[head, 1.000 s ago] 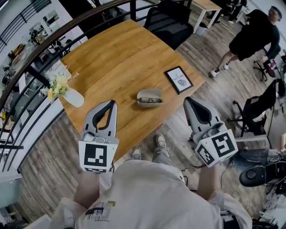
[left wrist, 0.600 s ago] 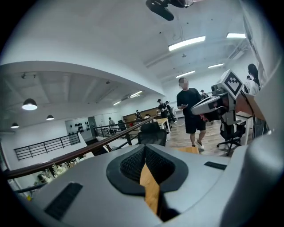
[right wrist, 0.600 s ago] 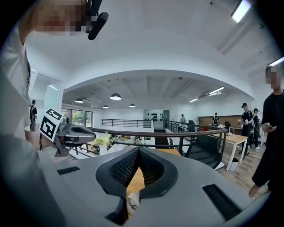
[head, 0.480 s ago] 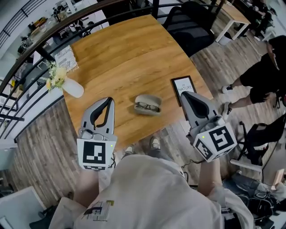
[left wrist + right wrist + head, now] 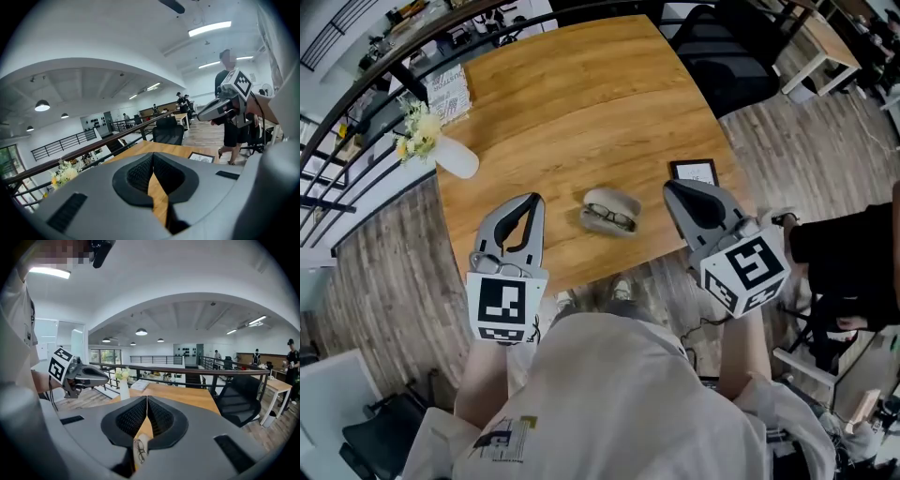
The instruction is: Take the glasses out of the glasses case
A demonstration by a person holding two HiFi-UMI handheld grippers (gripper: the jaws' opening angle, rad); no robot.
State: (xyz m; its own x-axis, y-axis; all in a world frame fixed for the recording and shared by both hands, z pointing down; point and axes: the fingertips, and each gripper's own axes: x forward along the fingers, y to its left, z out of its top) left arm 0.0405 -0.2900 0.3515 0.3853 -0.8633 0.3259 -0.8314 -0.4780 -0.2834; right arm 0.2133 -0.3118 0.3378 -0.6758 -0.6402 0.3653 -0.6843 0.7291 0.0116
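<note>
At the near edge of the wooden table (image 5: 572, 103) we see the glasses case (image 5: 611, 210) lying open with the glasses (image 5: 610, 219) inside. It sits between the two grippers and neither touches it. The right gripper view catches case and glasses through the gap under its jaws. The left gripper view shows only bare wood there, plus the framed picture (image 5: 695, 172) further out. Left gripper (image 5: 531, 200): jaws together, empty. Right gripper (image 5: 673, 189): same. Both are held over the table edge, pointing forward and slightly down. Also on the table: white vase (image 5: 457, 159) with flowers, booklet (image 5: 450, 89). Beyond it: black office chair (image 5: 722, 56), railing (image 5: 197, 369), plank floor (image 5: 384, 281).
</note>
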